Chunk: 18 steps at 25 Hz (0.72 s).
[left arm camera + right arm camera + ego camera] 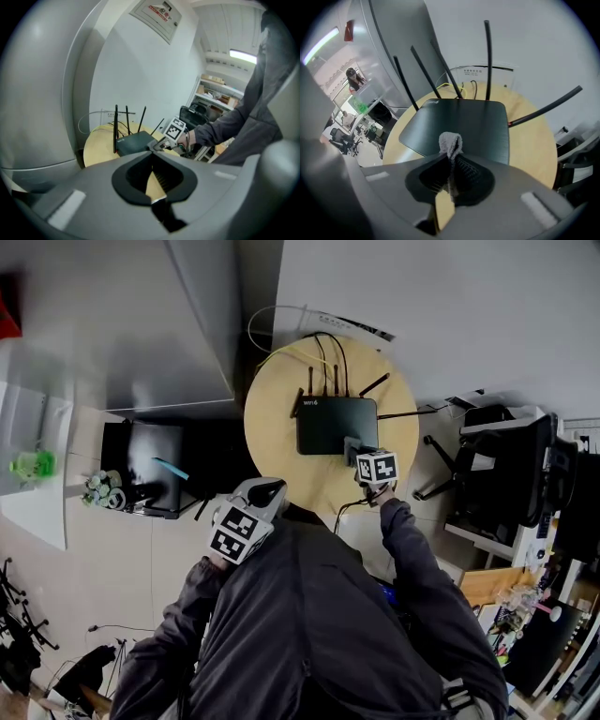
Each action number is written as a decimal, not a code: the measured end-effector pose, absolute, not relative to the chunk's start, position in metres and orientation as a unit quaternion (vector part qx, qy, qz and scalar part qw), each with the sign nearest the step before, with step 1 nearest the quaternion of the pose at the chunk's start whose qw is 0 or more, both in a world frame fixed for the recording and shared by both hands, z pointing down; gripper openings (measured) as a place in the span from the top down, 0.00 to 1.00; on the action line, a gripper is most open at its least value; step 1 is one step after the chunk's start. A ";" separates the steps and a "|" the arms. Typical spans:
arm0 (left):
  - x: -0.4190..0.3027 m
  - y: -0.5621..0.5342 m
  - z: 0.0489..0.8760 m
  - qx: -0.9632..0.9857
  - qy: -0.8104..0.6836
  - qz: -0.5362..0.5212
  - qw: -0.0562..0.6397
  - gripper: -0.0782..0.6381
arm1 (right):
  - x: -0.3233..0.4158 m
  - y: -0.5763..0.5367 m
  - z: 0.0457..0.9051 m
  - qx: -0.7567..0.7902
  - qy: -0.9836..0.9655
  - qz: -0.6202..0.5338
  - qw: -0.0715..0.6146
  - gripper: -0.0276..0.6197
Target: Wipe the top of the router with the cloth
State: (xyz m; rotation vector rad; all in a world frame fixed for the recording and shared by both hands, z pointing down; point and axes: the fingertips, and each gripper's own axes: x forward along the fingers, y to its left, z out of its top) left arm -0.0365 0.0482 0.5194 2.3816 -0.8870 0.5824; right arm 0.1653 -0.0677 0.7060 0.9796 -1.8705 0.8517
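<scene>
Now, progress: wiping is judged barely begun; the cloth (451, 143) is held over the near edge of the router (459, 124) on the round table (272, 418); nearly the whole top is left.
Right tongs (452, 159): clenched on the cloth, a tuft poking out; contact with the router not confirmed.
Left tongs (152, 161): closed, nothing held, short of the table.

A round wooden table (272, 427) carries the router (337, 426).
</scene>
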 end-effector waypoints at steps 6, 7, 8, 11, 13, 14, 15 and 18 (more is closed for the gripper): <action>-0.037 0.048 0.521 0.880 -0.328 0.218 0.265 0.89 | 0.221 -0.078 0.706 0.432 -0.720 0.338 0.426 0.92; -0.037 0.048 0.521 0.880 -0.328 0.219 0.264 0.89 | 0.228 -0.079 0.706 0.437 -0.716 0.336 0.429 0.92; -0.037 0.049 0.522 0.880 -0.328 0.220 0.265 0.89 | 0.234 -0.080 0.706 0.443 -0.712 0.333 0.432 0.92; -0.039 0.050 0.523 0.880 -0.328 0.221 0.265 0.89 | 0.241 -0.081 0.706 0.453 -0.704 0.323 0.440 0.92; -0.040 0.050 0.523 0.879 -0.328 0.221 0.265 0.89 | 0.241 -0.081 0.706 0.461 -0.700 0.312 0.447 0.92; -0.041 0.050 0.523 0.879 -0.327 0.221 0.266 0.89 | 0.241 -0.081 0.706 0.465 -0.698 0.304 0.452 0.92; -0.041 0.050 0.523 0.880 -0.327 0.221 0.266 0.89 | 0.241 -0.082 0.706 0.469 -0.694 0.295 0.459 0.92; -0.040 0.052 0.523 0.881 -0.324 0.220 0.265 0.89 | 0.237 -0.081 0.702 0.469 -0.689 0.272 0.481 0.92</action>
